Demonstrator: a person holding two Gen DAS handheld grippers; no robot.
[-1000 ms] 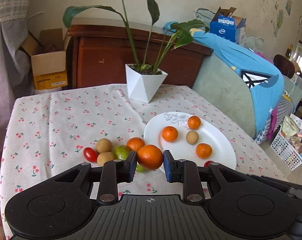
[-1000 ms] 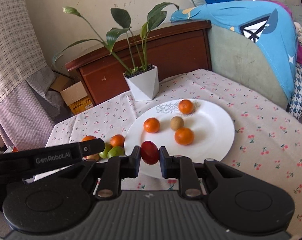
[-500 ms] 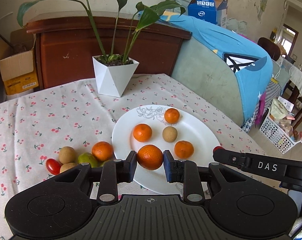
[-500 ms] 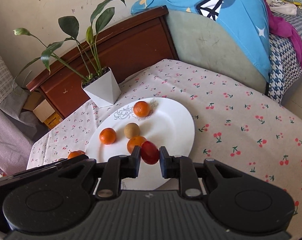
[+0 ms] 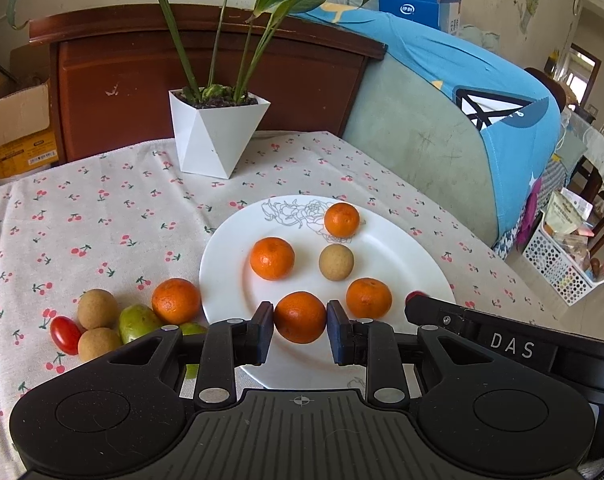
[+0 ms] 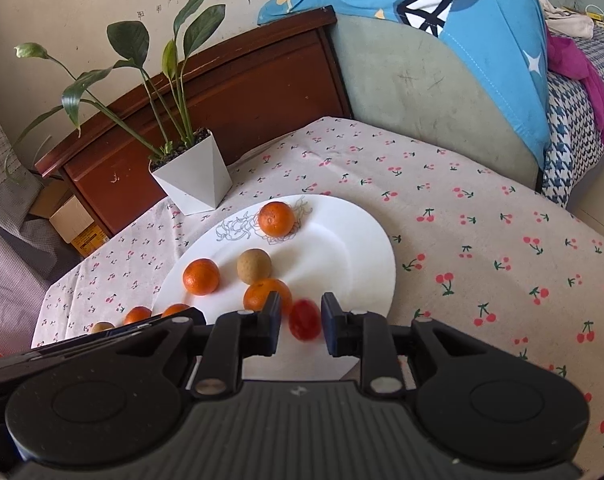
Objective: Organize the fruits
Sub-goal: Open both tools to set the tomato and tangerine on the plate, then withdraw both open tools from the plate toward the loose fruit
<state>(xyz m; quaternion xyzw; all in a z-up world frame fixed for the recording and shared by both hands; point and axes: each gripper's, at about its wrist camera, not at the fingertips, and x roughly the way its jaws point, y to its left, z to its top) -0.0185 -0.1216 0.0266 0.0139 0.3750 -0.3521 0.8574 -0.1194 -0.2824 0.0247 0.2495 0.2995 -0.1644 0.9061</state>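
My left gripper (image 5: 300, 326) is shut on an orange mandarin (image 5: 300, 317) and holds it over the near part of the white plate (image 5: 418, 256). The plate bears three mandarins and a brown longan (image 5: 336, 262). My right gripper (image 6: 300, 322) has its jaws parted over the plate's (image 6: 362, 248) near edge; a red cherry tomato (image 6: 304, 319) sits blurred between them, touching neither pad. On the cloth left of the plate lie a mandarin (image 5: 176, 301), two longans, green fruit (image 5: 138, 322) and a cherry tomato (image 5: 65, 335).
A white potted plant (image 5: 217, 136) stands behind the plate on the cherry-print tablecloth. A brown wooden cabinet (image 5: 205, 80) and a sofa with a blue cover (image 5: 482, 92) lie beyond the table. The table's right edge drops to the floor with a white basket (image 5: 558, 268).
Both grippers moved in over the plate. The right gripper's jaws opened and let go of the cherry tomato, which now looks blurred. The left still grips its mandarin.
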